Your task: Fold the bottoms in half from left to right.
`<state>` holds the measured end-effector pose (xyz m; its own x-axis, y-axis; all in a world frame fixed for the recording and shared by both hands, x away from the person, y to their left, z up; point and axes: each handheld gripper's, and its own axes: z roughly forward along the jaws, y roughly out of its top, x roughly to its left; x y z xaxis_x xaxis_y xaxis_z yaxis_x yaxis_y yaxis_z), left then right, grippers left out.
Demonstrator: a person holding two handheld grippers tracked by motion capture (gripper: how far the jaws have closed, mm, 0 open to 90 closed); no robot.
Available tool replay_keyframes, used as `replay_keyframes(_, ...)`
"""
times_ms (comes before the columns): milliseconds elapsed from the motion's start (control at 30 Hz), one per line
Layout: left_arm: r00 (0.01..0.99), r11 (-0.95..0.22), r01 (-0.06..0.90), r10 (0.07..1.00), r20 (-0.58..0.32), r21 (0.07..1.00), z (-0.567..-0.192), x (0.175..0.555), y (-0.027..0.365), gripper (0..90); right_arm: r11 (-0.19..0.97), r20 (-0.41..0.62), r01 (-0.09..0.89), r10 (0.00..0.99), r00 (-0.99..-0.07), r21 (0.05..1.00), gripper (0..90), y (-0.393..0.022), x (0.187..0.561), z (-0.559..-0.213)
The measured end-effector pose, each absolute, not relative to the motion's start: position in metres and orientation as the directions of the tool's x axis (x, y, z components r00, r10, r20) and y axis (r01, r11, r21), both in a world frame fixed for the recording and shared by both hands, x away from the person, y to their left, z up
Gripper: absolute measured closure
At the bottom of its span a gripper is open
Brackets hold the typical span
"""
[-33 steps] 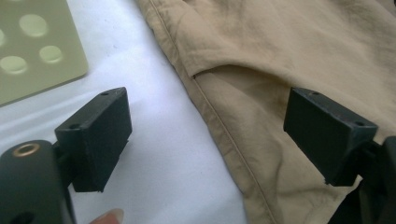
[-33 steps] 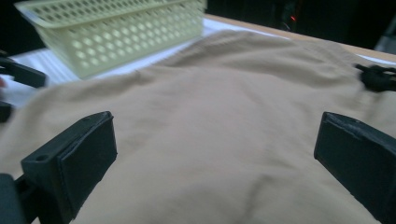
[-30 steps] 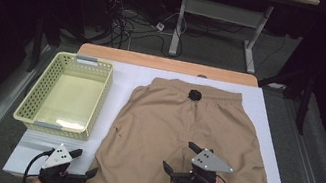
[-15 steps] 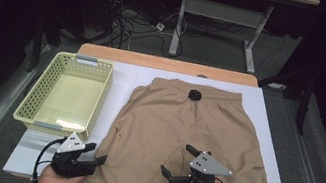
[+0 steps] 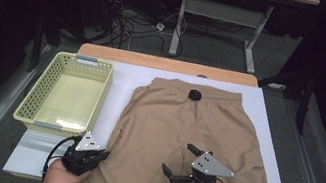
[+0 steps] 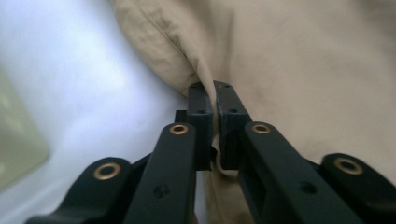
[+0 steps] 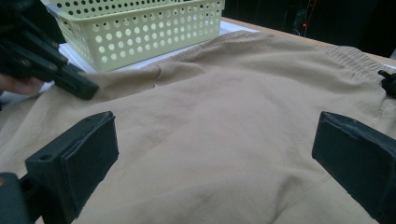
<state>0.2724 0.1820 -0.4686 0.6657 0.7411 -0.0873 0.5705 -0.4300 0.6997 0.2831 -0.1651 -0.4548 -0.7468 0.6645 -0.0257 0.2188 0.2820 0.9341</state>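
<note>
From the high view, tan shorts [image 5: 187,146] lie flat on the white worktop [image 5: 269,140], right of a yellow basket [image 5: 66,97]. The left gripper [image 5: 98,153] sits at the shorts' left edge; the right gripper [image 5: 179,160] hovers over the middle, jaws spread.

In the left gripper view, the jaws have just been closing and now pinch the hem fold (cloth bunched between them).

In the right gripper view, the open jaws frame bare fabric. Likely a fold is starting; next the right should pinch too.
</note>
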Motion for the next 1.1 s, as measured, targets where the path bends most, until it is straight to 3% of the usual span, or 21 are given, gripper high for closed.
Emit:
replay_keyframes(367,0.795,-0.392,0.447,0.586,-0.156,0.804,-0.455,0.263,0.140,85.0,0.281,0.009,0.268,0.674,-0.738,0.922,2.7,-0.156,0.288,-0.458)
replay_keyframes(667,0.798,-0.382,0.450,0.578,-0.171,0.807,-0.470,0.263,0.130,84.6,0.291,0.011,0.309,0.712,-0.702,0.905,9.8,-0.145,0.314,-0.456)
replay_keyframes(1100,0.810,-0.371,0.436,0.560,-0.177,0.820,-0.465,0.260,0.129,84.6,0.344,-0.030,0.311,0.712,-0.701,0.886,14.8,-0.094,0.360,-0.444)
